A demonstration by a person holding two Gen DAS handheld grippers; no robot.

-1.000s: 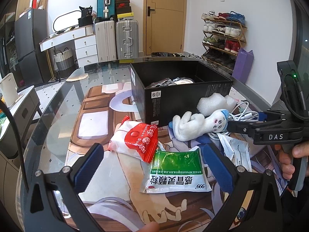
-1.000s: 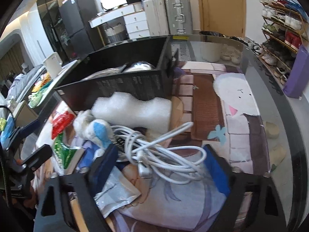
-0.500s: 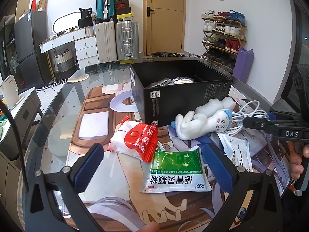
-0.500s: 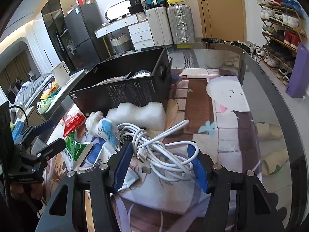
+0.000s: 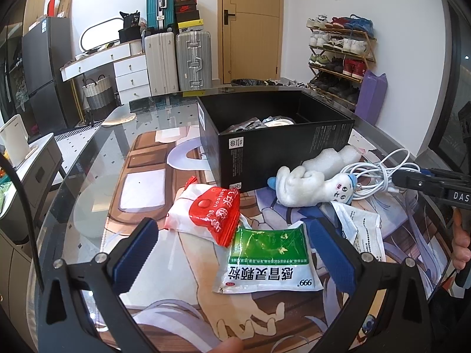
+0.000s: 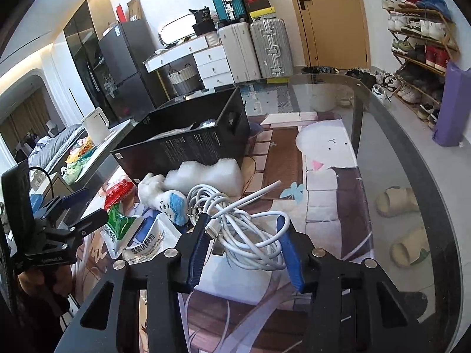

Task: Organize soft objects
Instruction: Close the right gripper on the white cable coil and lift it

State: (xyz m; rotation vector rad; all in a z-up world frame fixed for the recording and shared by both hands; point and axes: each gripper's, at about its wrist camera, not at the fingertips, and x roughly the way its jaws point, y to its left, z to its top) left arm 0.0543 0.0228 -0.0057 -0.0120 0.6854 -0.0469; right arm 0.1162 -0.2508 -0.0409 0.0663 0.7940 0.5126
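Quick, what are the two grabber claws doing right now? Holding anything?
Left gripper: open, holding nothing, above the green-and-white medicine sachet.
Right gripper: closed around the tangled white charging cable, its blue pads pressing both sides.

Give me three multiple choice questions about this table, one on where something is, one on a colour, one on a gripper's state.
1. Where does the white foam block lie?
A. inside the black box
B. against the black box's outer wall
C. on the floor

2. What colour is the top half of the medicine sachet?
A. green
B. yellow
C. purple

3. How is the right gripper?
A. wide open over bare table
C. out of view
B. closed around the white cable bundle

Answers: B, the foam sits outside, touching the wall; A, green above white; B, its pads flank and press the coils.
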